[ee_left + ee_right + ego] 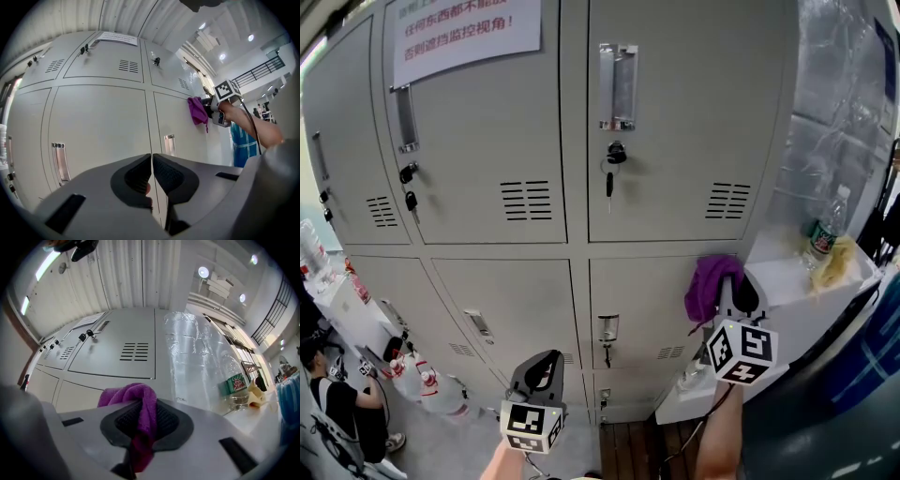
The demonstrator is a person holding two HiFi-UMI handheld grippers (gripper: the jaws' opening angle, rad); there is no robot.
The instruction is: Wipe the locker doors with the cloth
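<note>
— Where's the cloth?
— My right gripper [145, 420] has its jaws clamped on the crumpled purple cloth [133, 401], up at the right-hand door in row 2 of the grey metal lockers [675, 141].
— And the left?
— My left gripper [152, 176] hangs lower, jaws pressed together on nothing, facing the doors.

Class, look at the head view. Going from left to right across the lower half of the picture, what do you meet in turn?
crouching person → left claw → locker door handle → purple cloth → plastic bottle
</note>
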